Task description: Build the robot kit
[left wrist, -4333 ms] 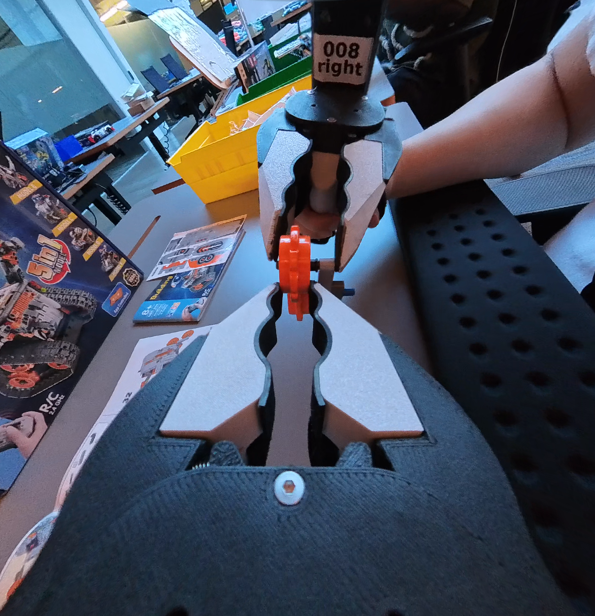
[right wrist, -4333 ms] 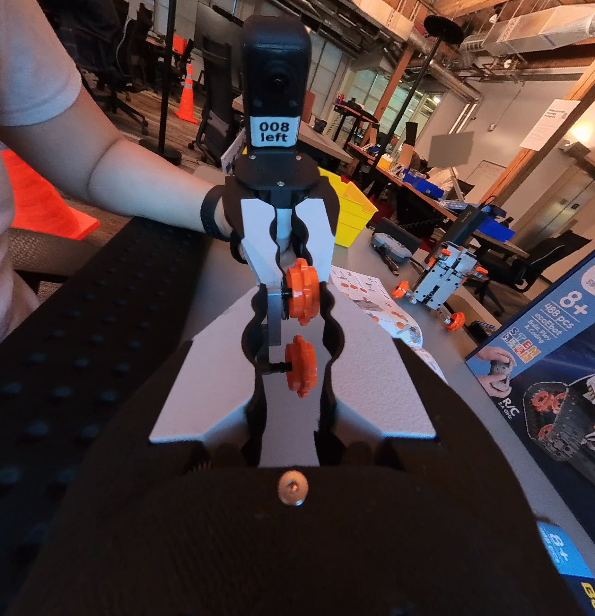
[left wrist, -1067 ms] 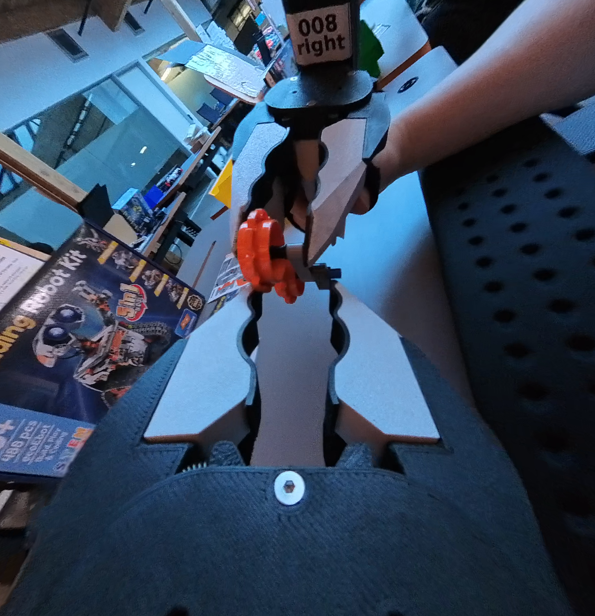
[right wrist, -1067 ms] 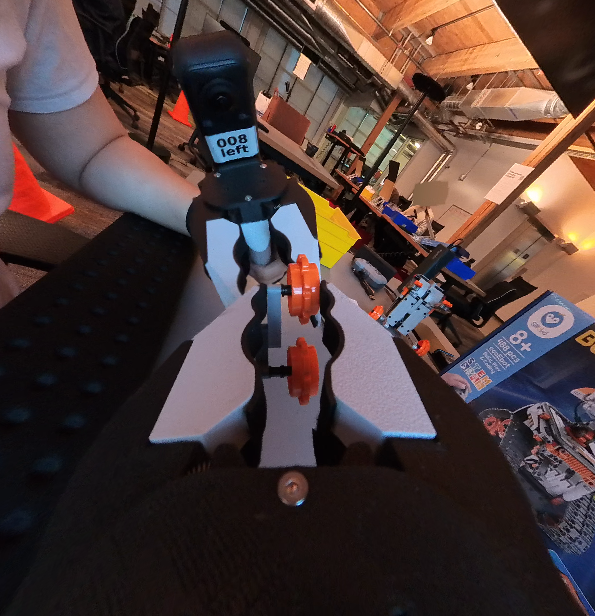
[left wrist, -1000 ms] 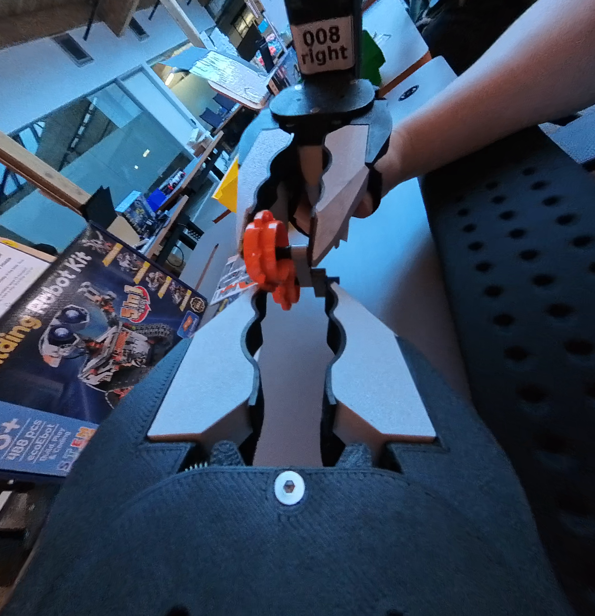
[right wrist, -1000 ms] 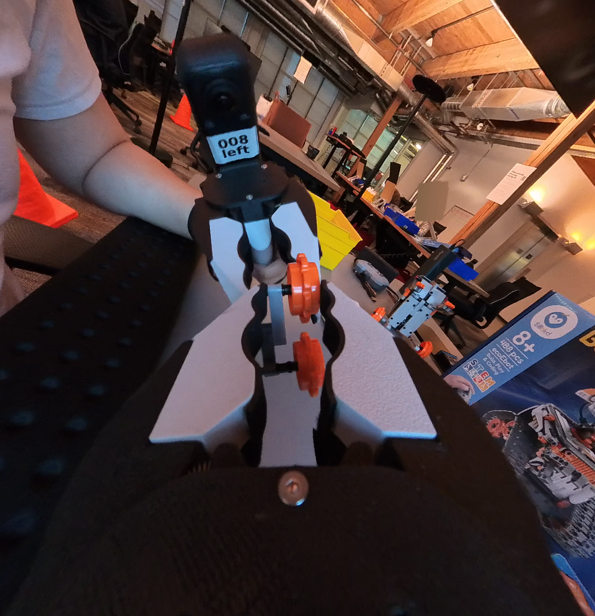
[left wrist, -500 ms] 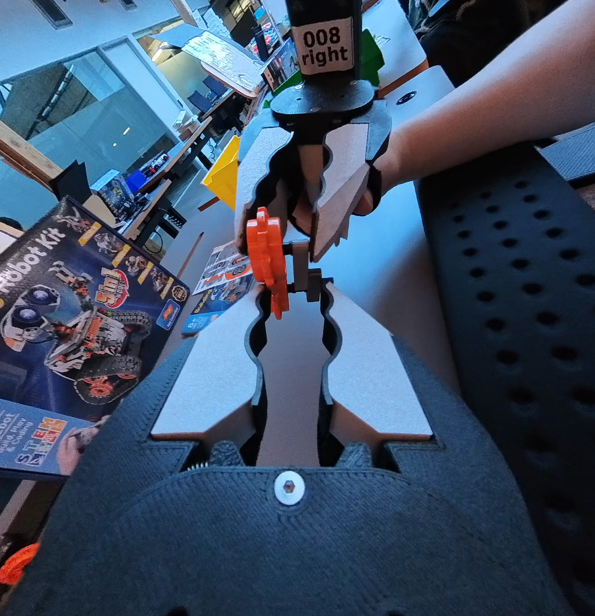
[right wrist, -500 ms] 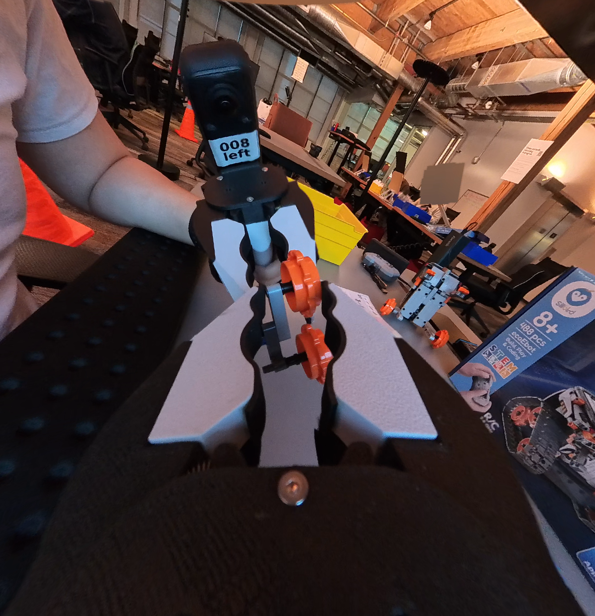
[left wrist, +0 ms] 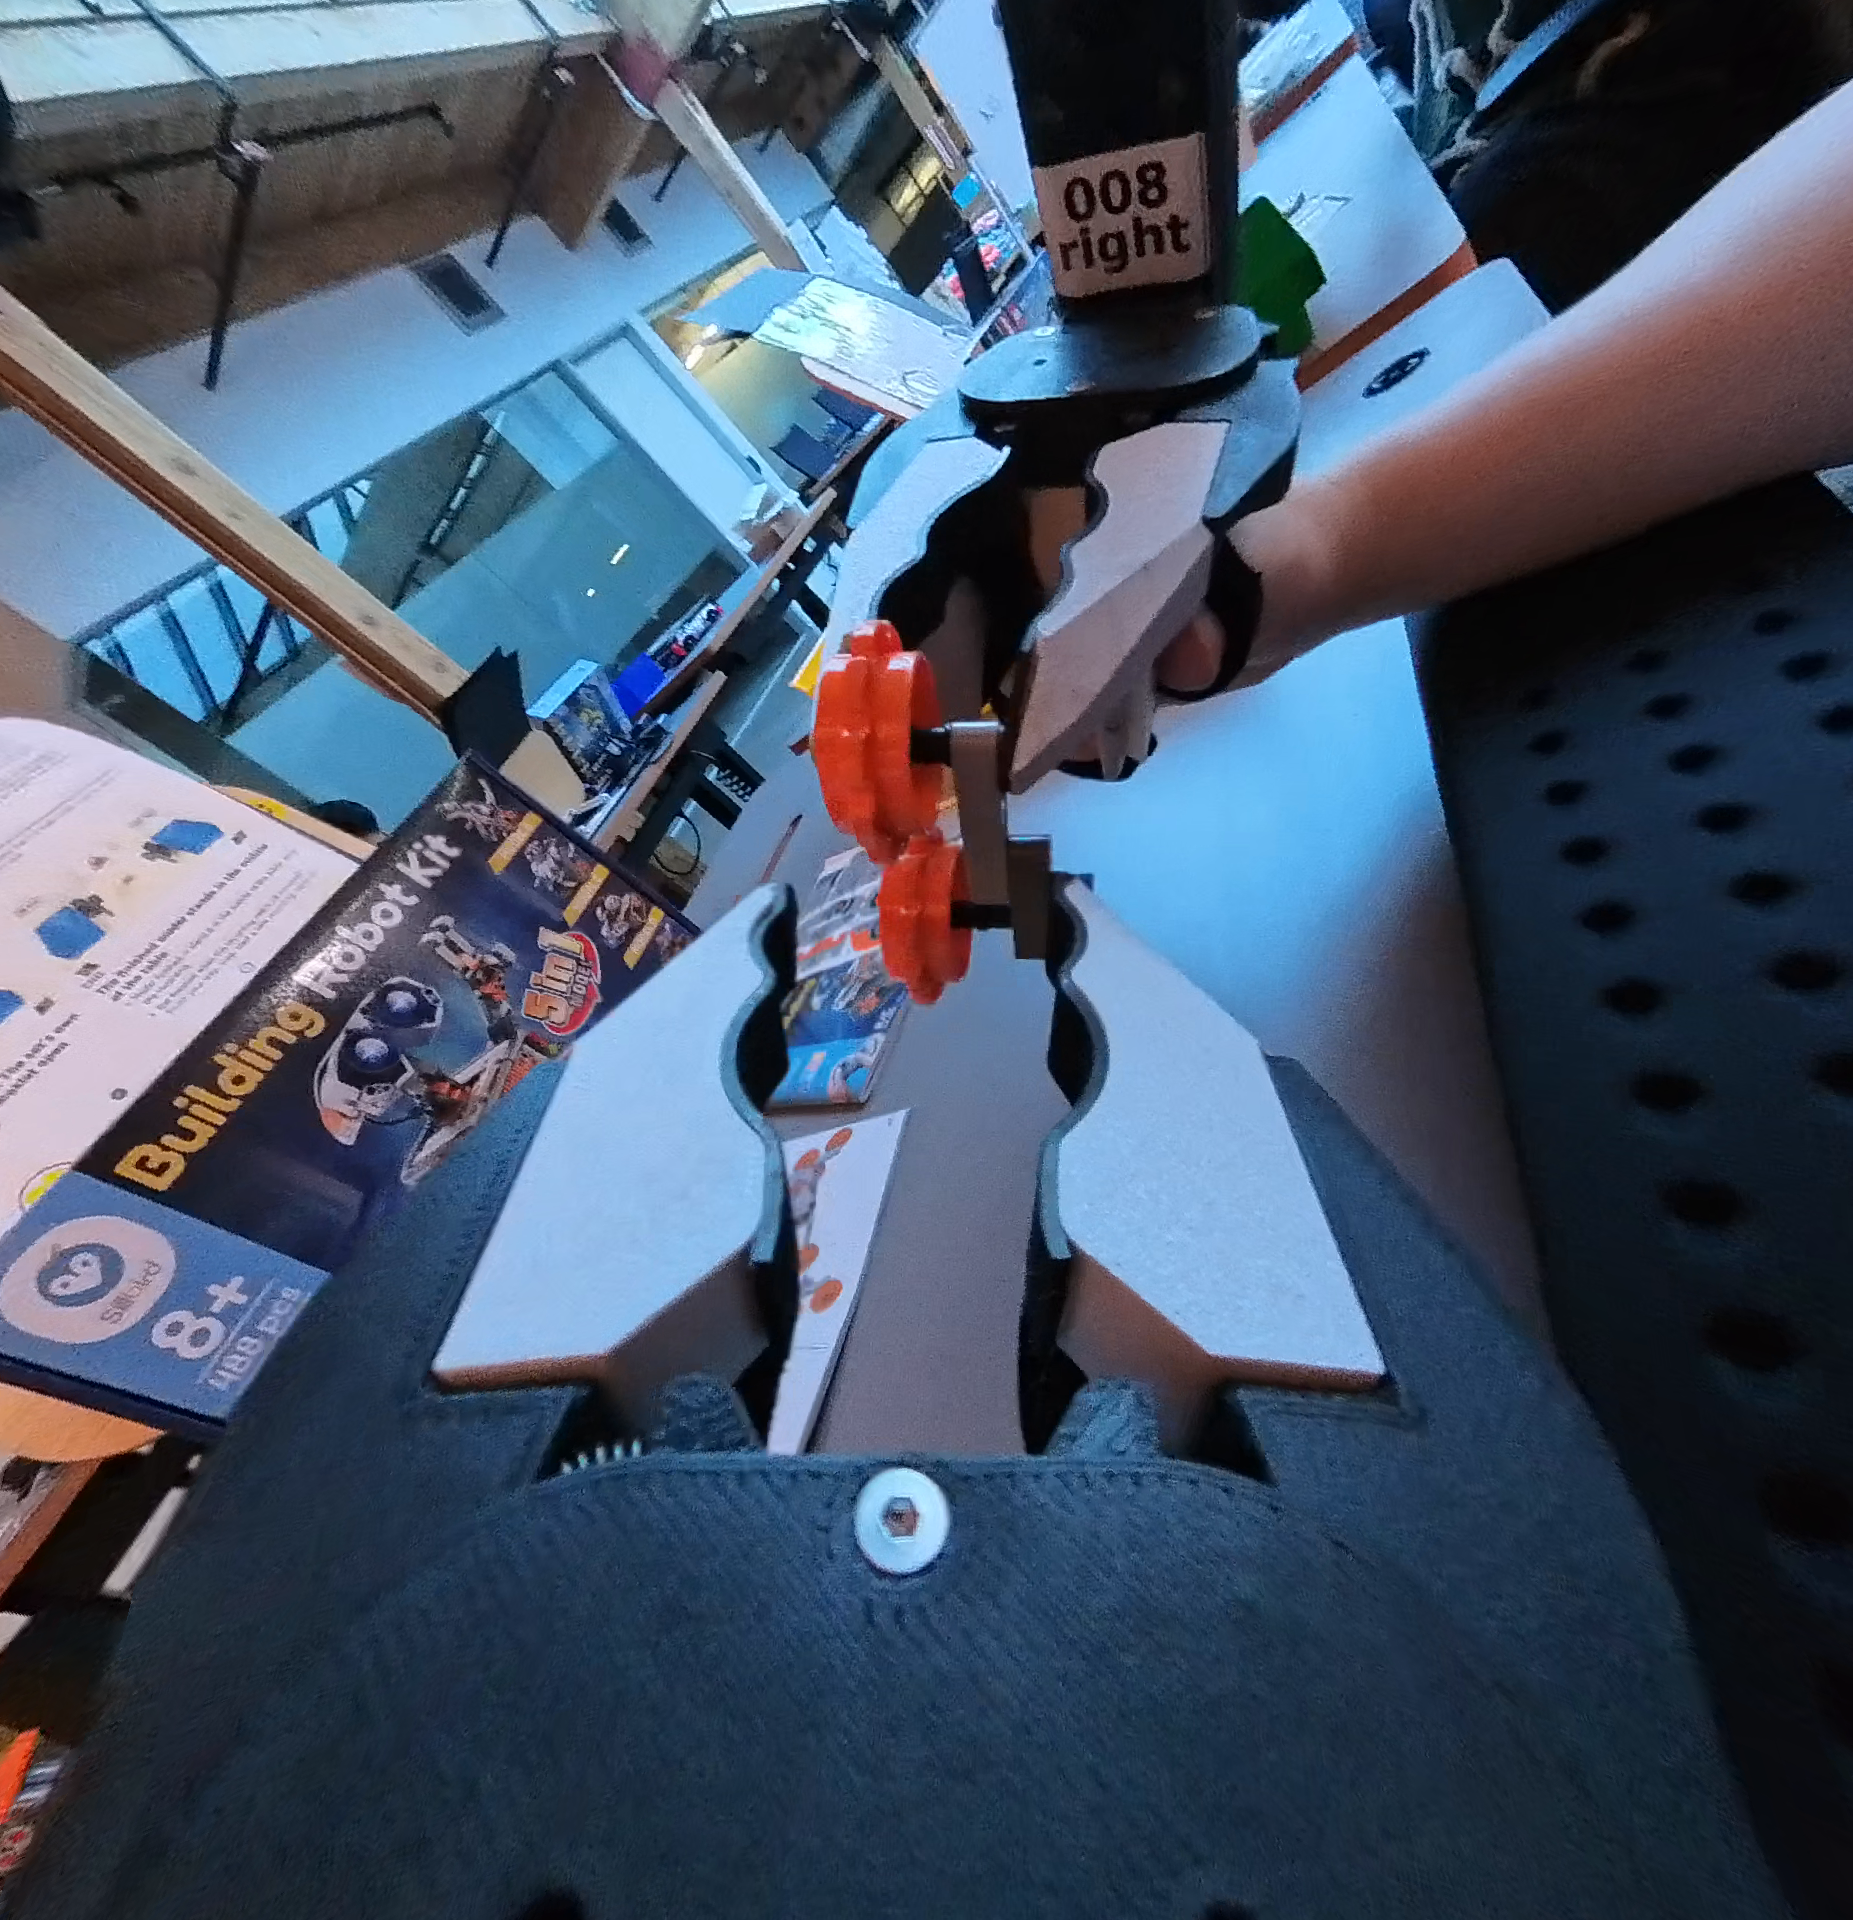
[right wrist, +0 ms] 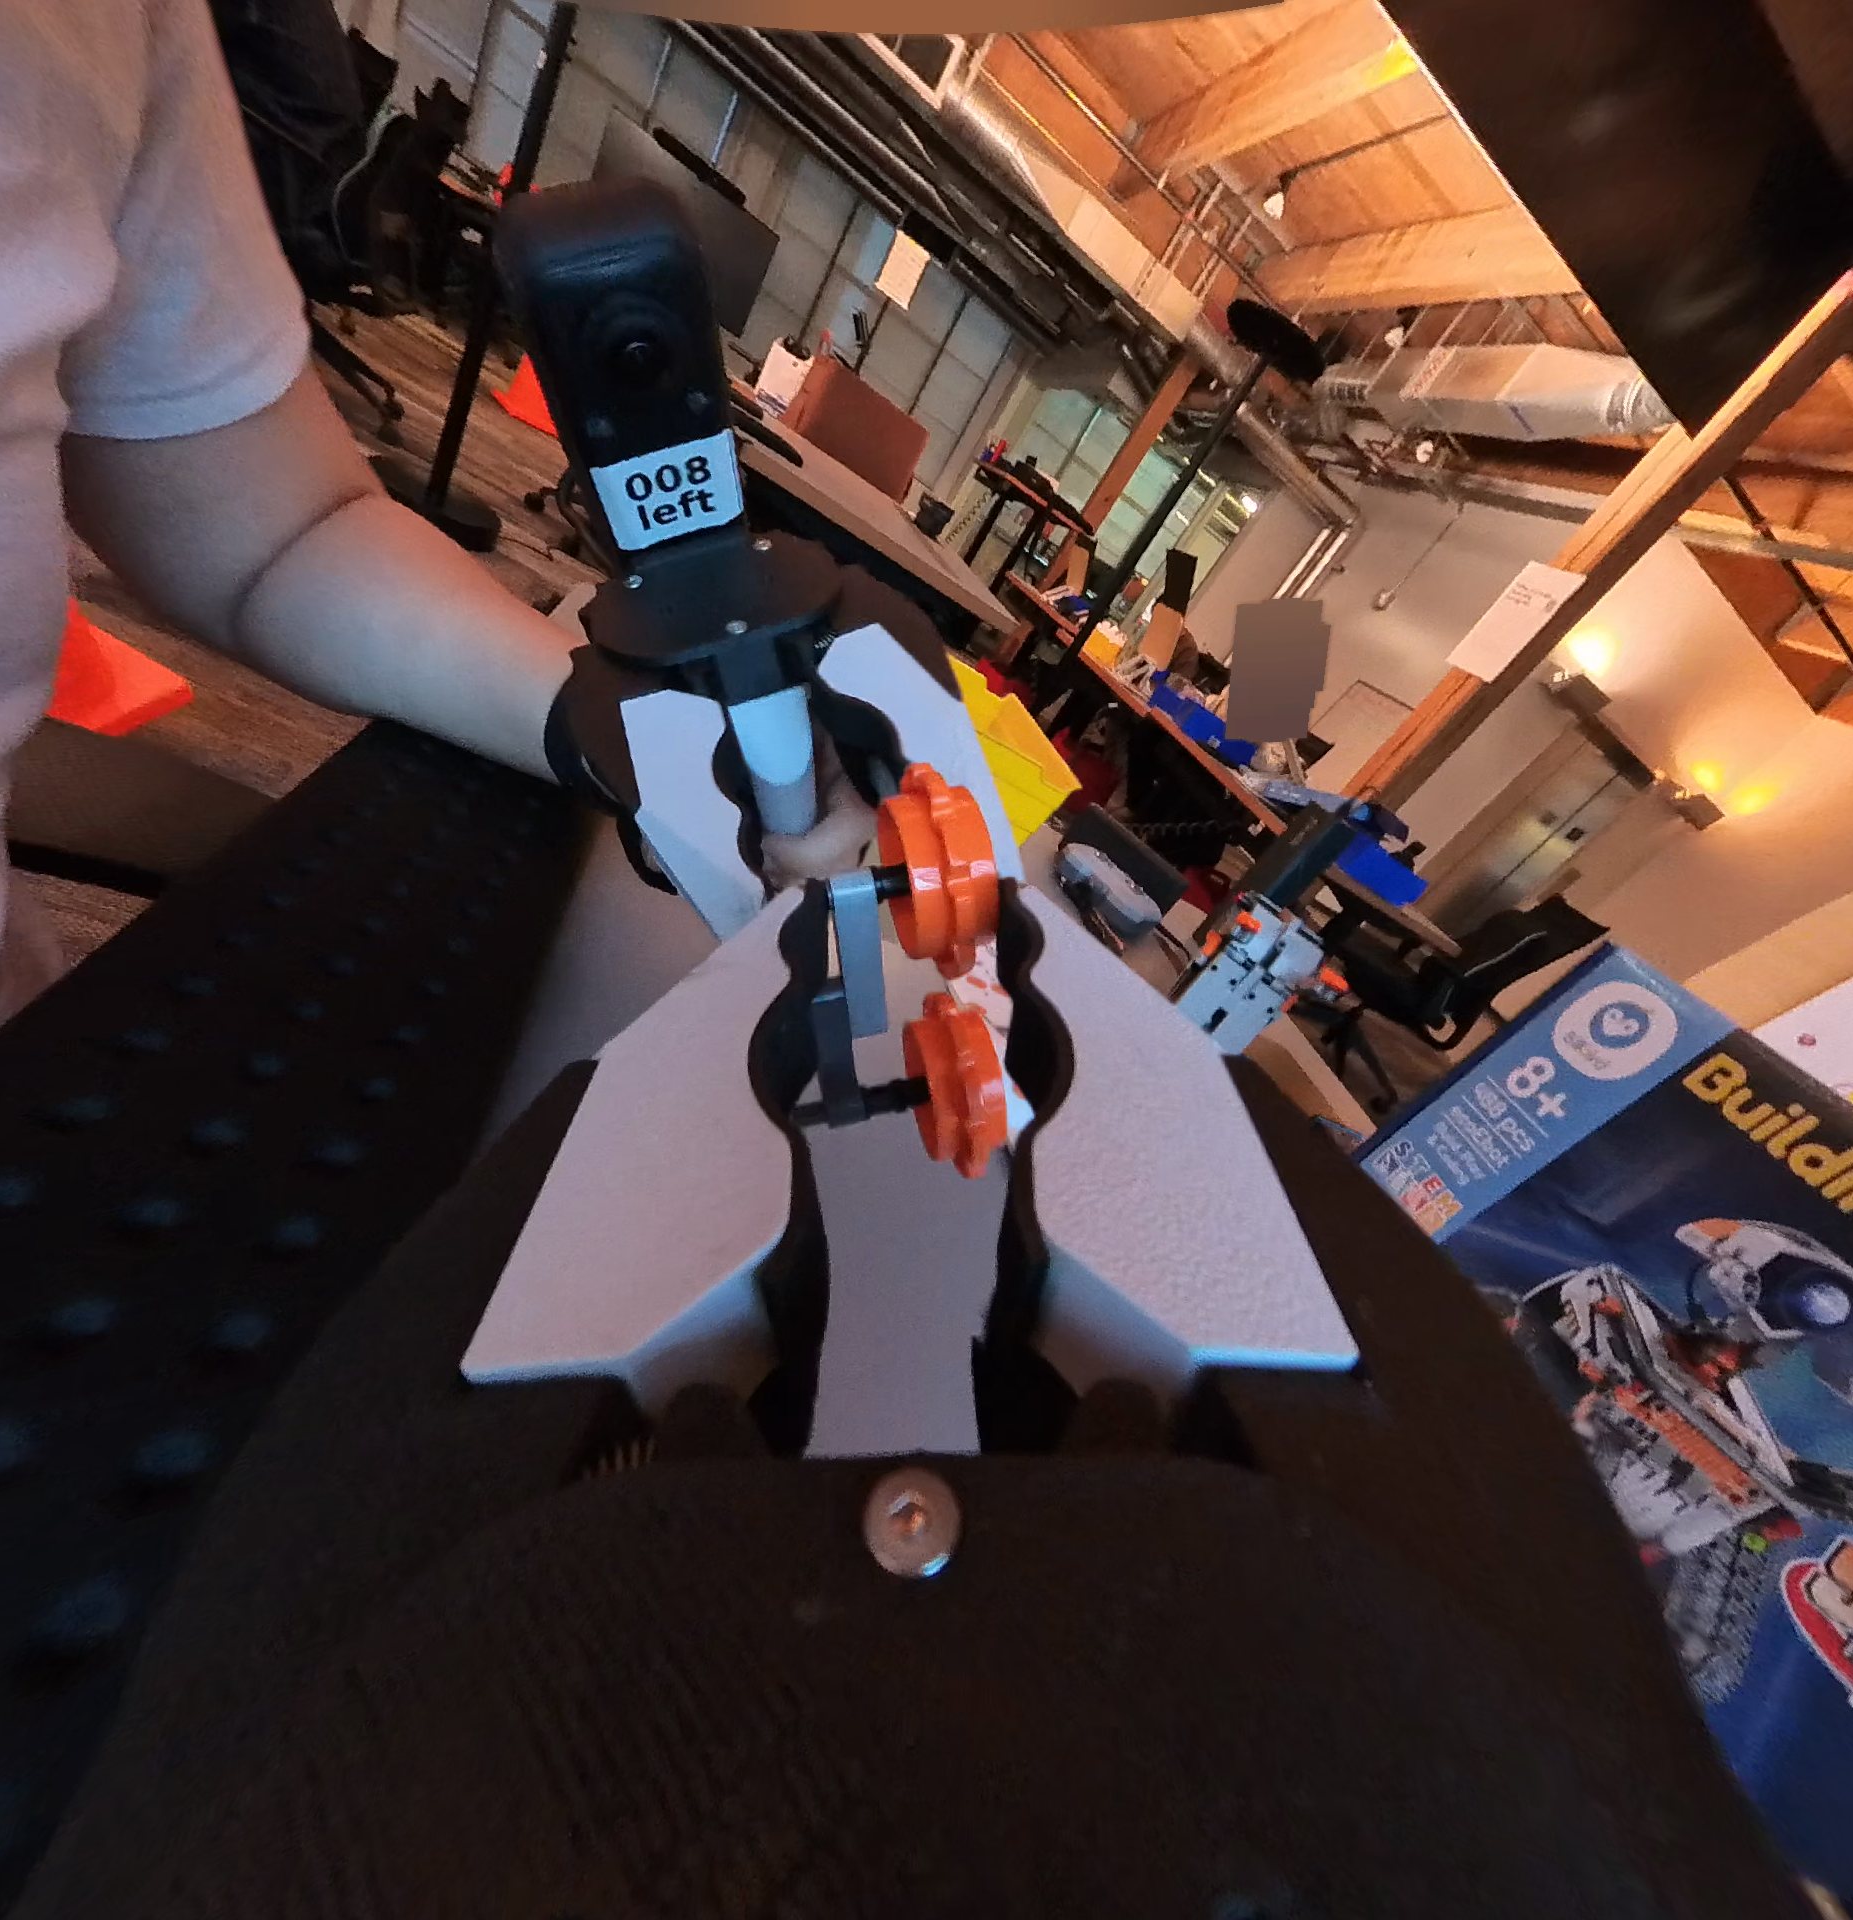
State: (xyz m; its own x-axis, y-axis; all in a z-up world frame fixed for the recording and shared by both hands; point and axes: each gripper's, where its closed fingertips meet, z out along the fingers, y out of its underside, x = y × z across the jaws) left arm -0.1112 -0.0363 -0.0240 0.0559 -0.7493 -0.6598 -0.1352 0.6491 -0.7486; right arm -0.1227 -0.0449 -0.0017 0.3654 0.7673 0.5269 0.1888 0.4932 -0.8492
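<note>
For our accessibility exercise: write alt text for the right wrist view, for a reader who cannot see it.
The right gripper clamps a small grey beam carrying two orange gears on black axles. The left gripper, opposite, meets its far end. A blue kit box stands at right.

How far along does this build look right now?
Done: two orange gears sit on axles through a grey beam. In hand: the right gripper clamps that piece in the air, and the left gripper is open beside it. Left: a partly built model stands apart, untouched.
</note>
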